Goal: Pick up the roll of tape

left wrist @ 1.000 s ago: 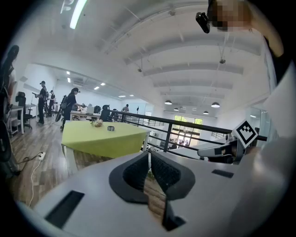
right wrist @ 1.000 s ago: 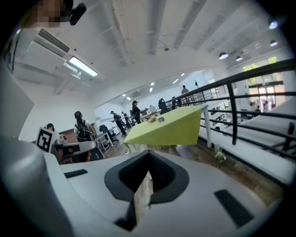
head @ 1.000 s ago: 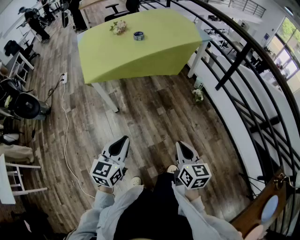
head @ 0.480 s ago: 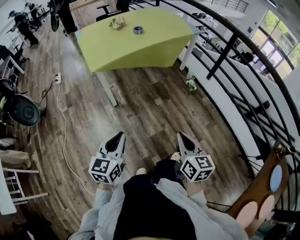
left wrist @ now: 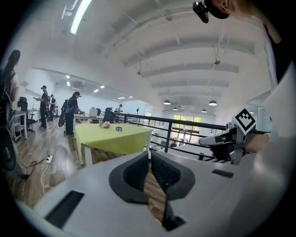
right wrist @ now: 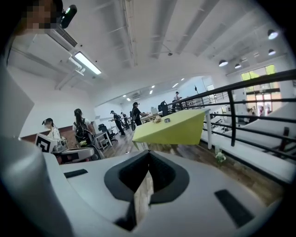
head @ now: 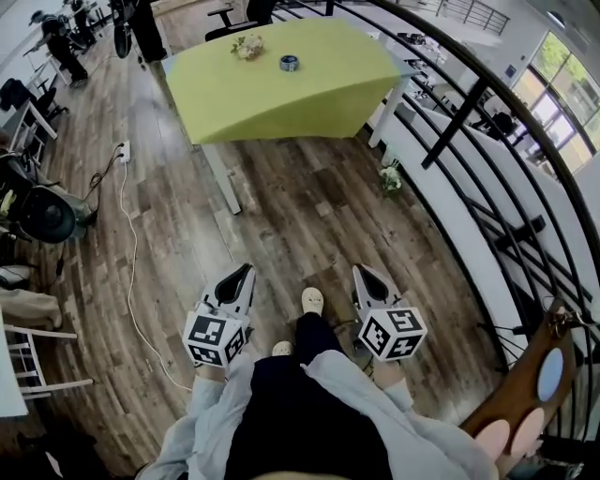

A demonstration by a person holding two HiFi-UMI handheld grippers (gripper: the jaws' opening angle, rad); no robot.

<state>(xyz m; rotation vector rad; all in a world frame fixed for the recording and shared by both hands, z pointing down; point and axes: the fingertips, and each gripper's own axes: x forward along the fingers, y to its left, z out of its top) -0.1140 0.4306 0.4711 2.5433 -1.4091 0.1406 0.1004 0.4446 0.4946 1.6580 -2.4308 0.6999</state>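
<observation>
The roll of tape (head: 289, 63) is a small dark ring lying flat on the far part of the lime-green table (head: 281, 98), beside a little bunch of flowers (head: 248, 47). It shows tiny in the left gripper view (left wrist: 119, 128) and in the right gripper view (right wrist: 167, 120). Both grippers hang low over the wooden floor, far short of the table and pointing toward it. My left gripper (head: 242, 274) has its jaws together with nothing in them, and my right gripper (head: 360, 273) is likewise shut and empty.
A black railing (head: 487, 122) curves along the right side, with a small flower pot (head: 390, 178) on the floor near it. A white cable (head: 128, 253) runs over the boards at left. Chairs, gear and people (head: 141, 28) stand at the back left. A shoe (head: 312, 300) shows between the grippers.
The person has stepped forward toward the table; a shoe now shows between the grippers. Both grippers travelled along with the body and stayed shut.
</observation>
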